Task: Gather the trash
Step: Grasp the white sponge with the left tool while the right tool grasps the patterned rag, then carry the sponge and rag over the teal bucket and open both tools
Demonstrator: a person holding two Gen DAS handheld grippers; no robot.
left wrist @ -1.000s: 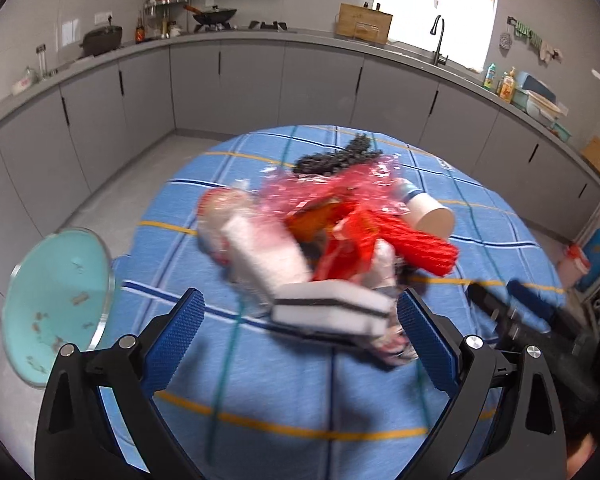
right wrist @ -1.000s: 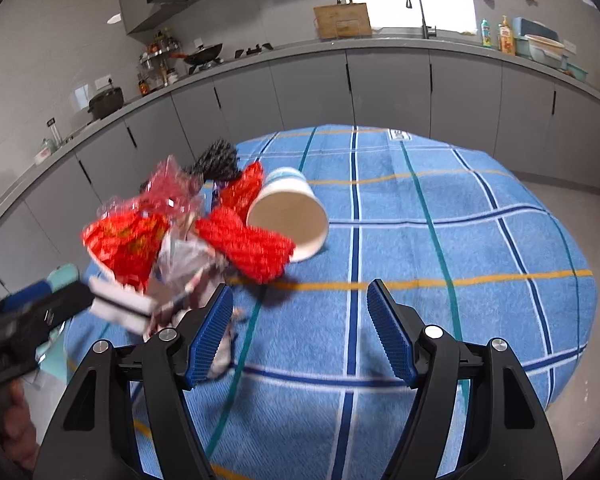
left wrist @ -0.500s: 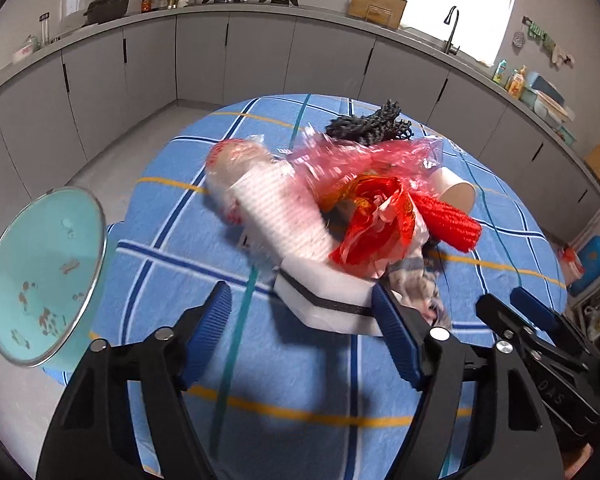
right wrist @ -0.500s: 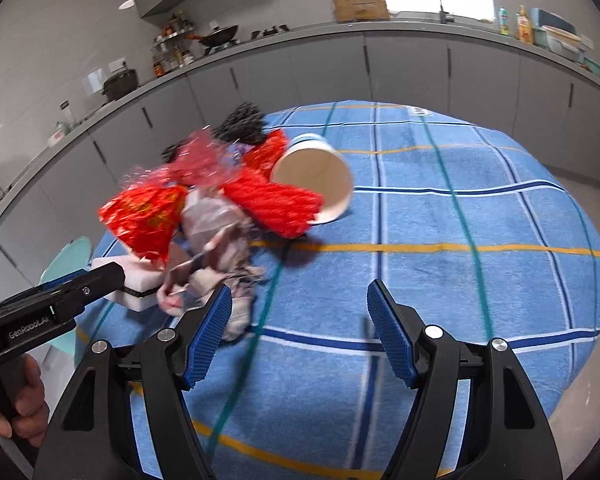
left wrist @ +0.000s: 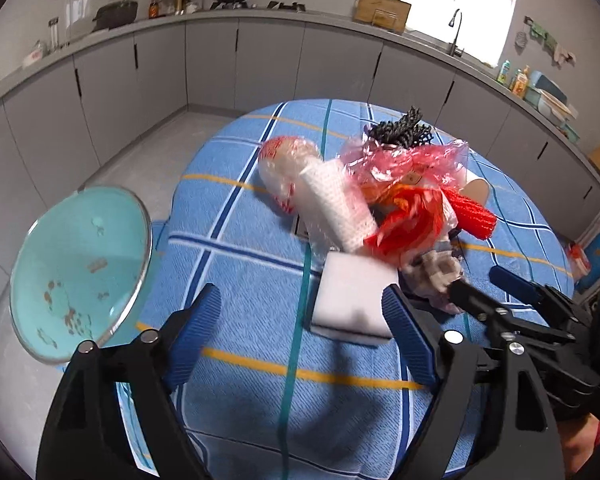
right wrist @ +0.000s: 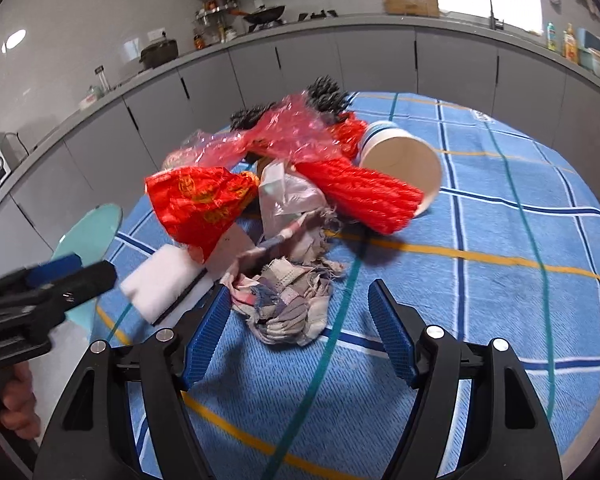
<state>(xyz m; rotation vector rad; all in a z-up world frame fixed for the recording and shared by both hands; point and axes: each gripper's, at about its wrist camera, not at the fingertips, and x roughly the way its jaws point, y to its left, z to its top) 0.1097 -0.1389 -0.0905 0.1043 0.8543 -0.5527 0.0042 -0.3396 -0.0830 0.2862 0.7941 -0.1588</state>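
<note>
A heap of trash lies on the blue checked tablecloth: a white sponge block, a white foam net sleeve, red wrappers, pink plastic film, a red foam net, a paper cup on its side, a frayed rag and black netting. My left gripper is open, its right finger beside the sponge. My right gripper is open, with the rag between its fingertips.
A teal glass-rimmed bin stands off the table's left edge. The right gripper shows in the left wrist view at right, the left gripper in the right wrist view at left. Grey kitchen cabinets ring the room.
Both grippers have moved in closer to the heap. The left one now has the sponge by its right finger; the right one has come down around the rag.
</note>
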